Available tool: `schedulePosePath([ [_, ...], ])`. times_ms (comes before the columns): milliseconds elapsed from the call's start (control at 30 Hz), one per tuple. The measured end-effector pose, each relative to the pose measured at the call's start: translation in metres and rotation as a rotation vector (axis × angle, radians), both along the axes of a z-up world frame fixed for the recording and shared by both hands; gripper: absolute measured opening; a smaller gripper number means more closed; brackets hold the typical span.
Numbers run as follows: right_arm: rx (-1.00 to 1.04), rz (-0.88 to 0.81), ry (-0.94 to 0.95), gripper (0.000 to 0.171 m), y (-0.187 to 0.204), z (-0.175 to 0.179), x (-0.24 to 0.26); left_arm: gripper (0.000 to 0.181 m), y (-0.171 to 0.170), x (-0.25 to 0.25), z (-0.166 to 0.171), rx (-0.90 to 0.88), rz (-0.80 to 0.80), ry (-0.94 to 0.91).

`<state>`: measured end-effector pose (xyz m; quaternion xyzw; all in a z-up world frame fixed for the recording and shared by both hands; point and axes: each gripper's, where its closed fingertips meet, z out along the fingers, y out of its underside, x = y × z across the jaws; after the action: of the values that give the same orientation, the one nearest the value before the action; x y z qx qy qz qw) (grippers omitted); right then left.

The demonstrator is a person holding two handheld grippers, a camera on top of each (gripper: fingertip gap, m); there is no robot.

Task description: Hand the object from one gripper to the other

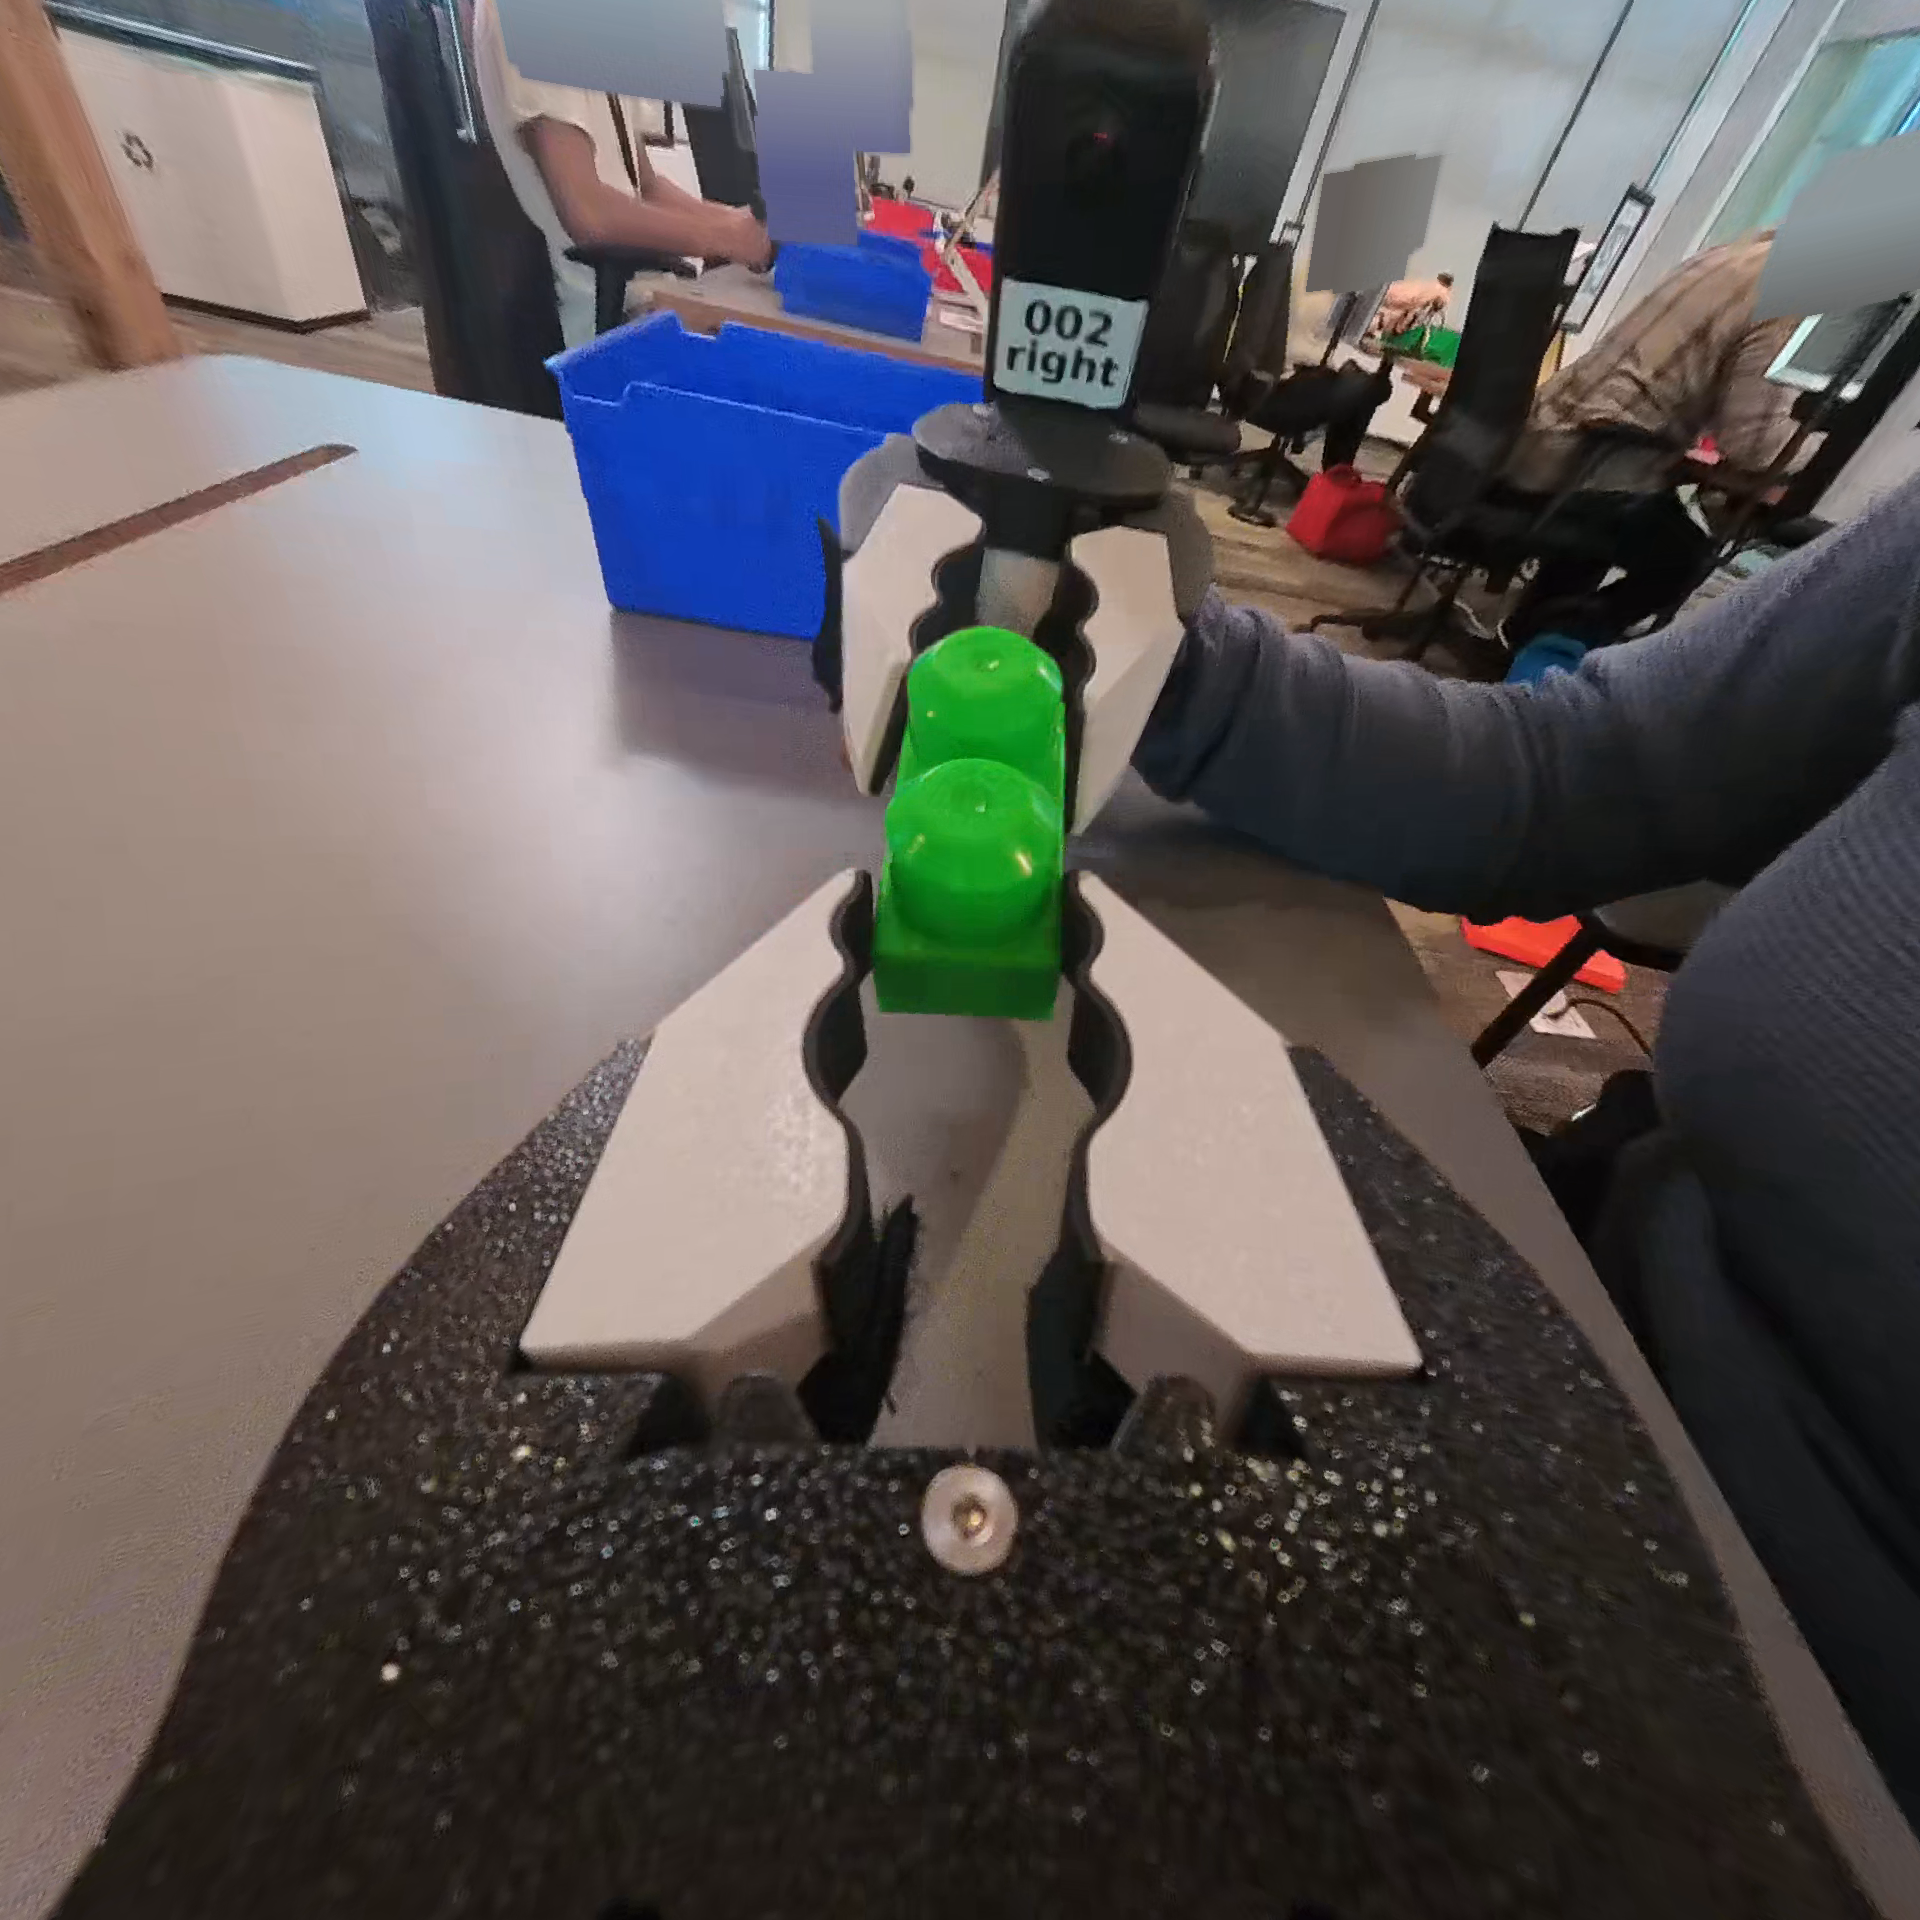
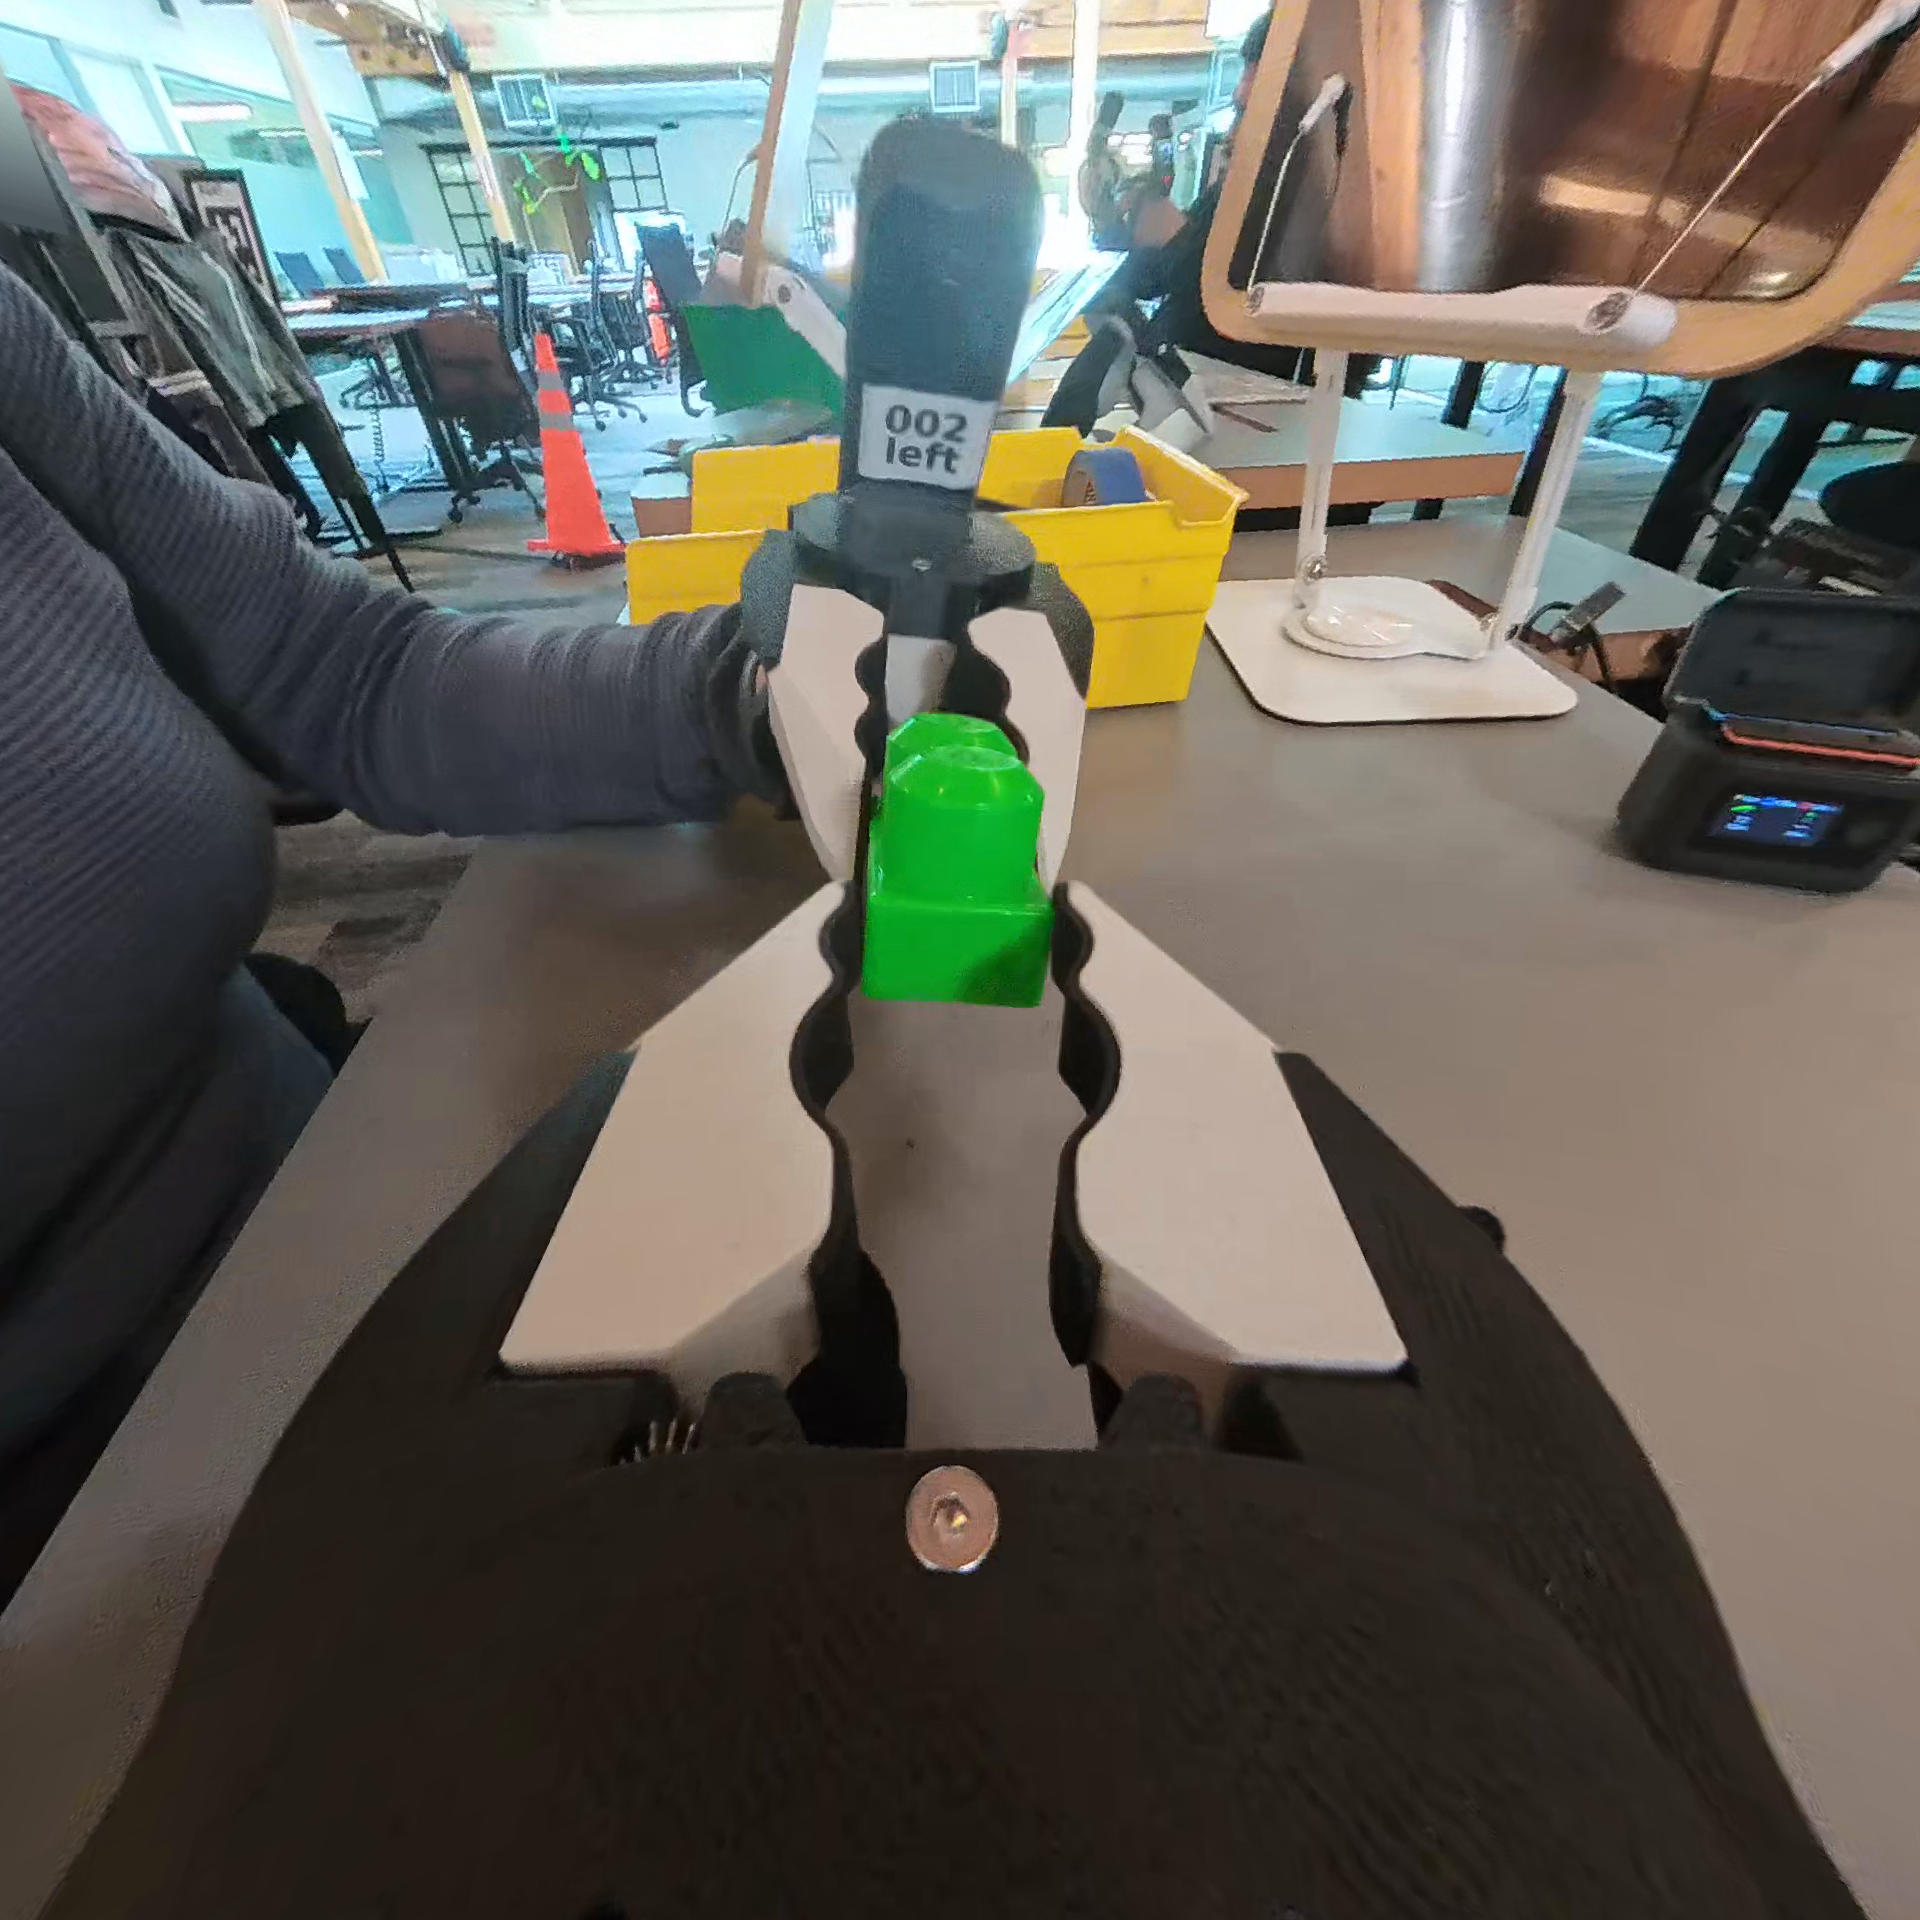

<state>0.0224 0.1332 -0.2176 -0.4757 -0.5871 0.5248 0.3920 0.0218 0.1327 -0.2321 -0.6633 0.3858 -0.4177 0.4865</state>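
The green two-stud block [image 1: 971,831] is the reference point: it is held in the air above the grey table [image 1: 312,831], between the two grippers, which face each other nose to nose. The left gripper [image 1: 966,935] has its fingertips against both sides of the block's near end, and in the right wrist view the same holds for the right gripper [image 2: 956,935] at the opposite end. Both claws therefore appear clenched on the block at once, each taking one end; whether either has begun to slacken cannot be told, since no gap shows at any fingertip. A blue bin [image 1: 727,499] stands on the table beyond the block in the left wrist view; a yellow bin [image 2: 1143,582] stands beyond it in the right wrist view. Judged progress: the handover is at its midpoint. The pickup and the meeting of the grippers are complete, and the receiving grip looks seated. Remaining: one gripper must release and draw back, leaving the block with the other. Which one gives and which receives cannot be determined here.
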Motion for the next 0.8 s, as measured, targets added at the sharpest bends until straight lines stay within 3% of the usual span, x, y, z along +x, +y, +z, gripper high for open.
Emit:
schedulePosePath([
  [100,-0.012,-0.011,0.001,0.035,0.004,0.003,0.003,0.035,0.005,0.003,0.006,0.029,0.046,-0.038],
  [200,0.032,-0.120,0.007,0.035,0.020,0.013,0.008,0.076,0.022,-0.003,0.008,0.107,0.177,-0.037],
  [367,0.095,-0.496,0.167,0.034,0.056,0.084,0.064,0.060,0.044,-0.024,0.008,0.324,0.407,0.023],
  [500,0.208,-0.924,0.102,0.034,0.093,0.125,0.164,0.052,0.049,-0.031,0.006,0.461,0.489,0.118],
  [633,0.094,-1.293,-0.270,0.034,0.155,0.080,0.277,0.046,0.053,-0.033,0.005,0.521,0.533,0.165],
  [800,-0.099,-1.371,-0.573,0.035,0.219,-0.006,0.330,0.038,0.055,-0.035,0.005,0.534,0.556,0.181],
])
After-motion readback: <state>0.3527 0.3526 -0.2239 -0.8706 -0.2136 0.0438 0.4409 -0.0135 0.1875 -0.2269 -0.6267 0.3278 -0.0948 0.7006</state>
